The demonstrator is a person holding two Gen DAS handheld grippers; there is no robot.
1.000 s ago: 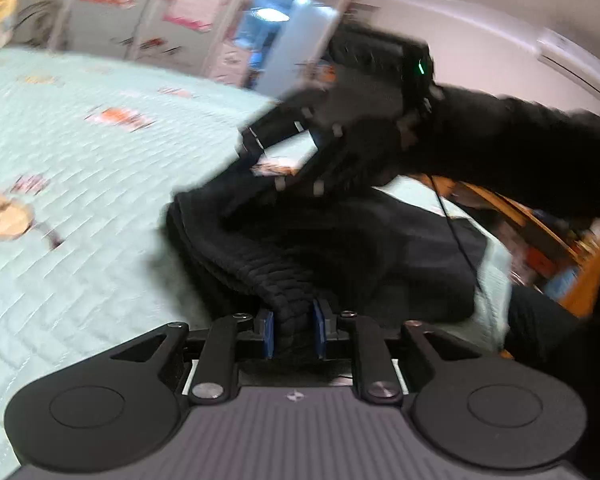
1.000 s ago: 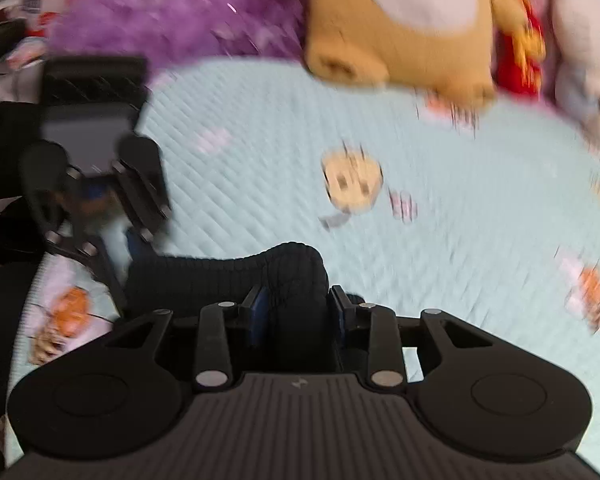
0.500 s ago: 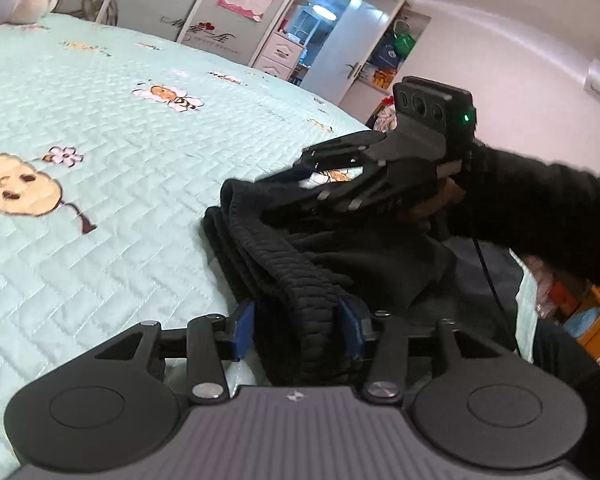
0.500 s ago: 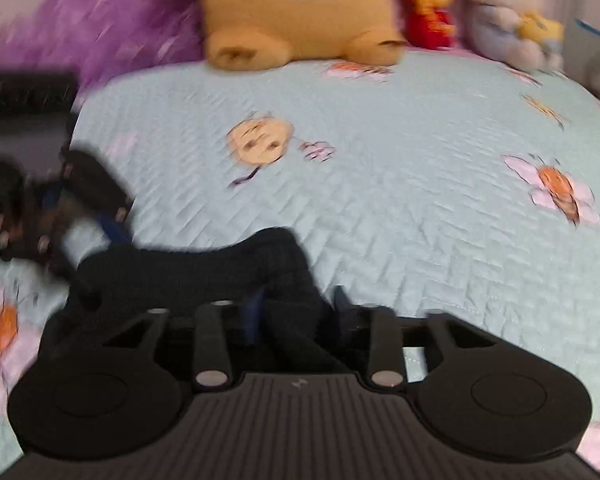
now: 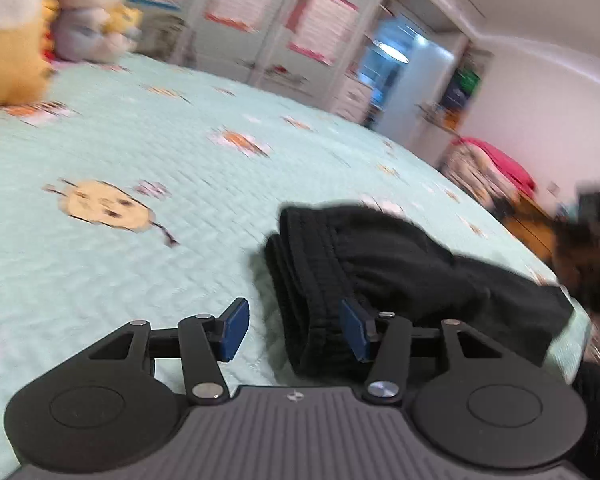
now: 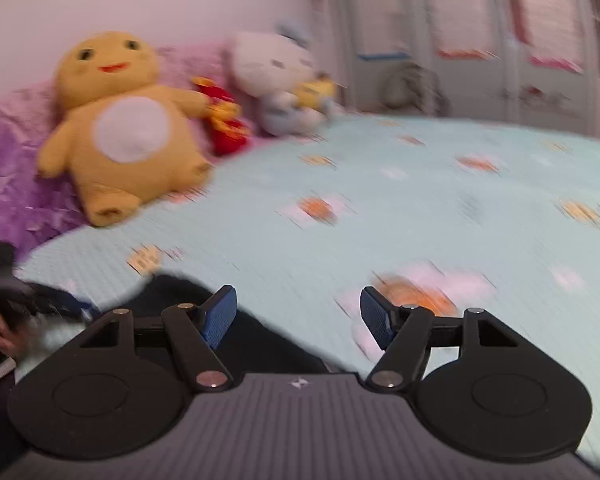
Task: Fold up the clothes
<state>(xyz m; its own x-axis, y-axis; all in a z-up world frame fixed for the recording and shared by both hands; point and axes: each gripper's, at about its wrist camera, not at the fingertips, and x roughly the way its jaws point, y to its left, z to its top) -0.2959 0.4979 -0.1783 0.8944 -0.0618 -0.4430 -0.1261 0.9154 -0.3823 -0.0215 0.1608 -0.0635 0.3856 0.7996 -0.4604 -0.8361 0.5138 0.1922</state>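
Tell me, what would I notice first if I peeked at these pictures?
Probably the big yellow plush toy with a white tummy, sitting at the head of the bed beside a white plush cat. Then the folded black garment lying on the mint-green quilt, near its edge. The left gripper has only the garment's near edge between its fingers, and the right gripper is opening over bare quilt.

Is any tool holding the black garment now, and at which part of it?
Nothing is held. The left tool is open, the black garment loose between its pads; the right tool, still opening, is empty.
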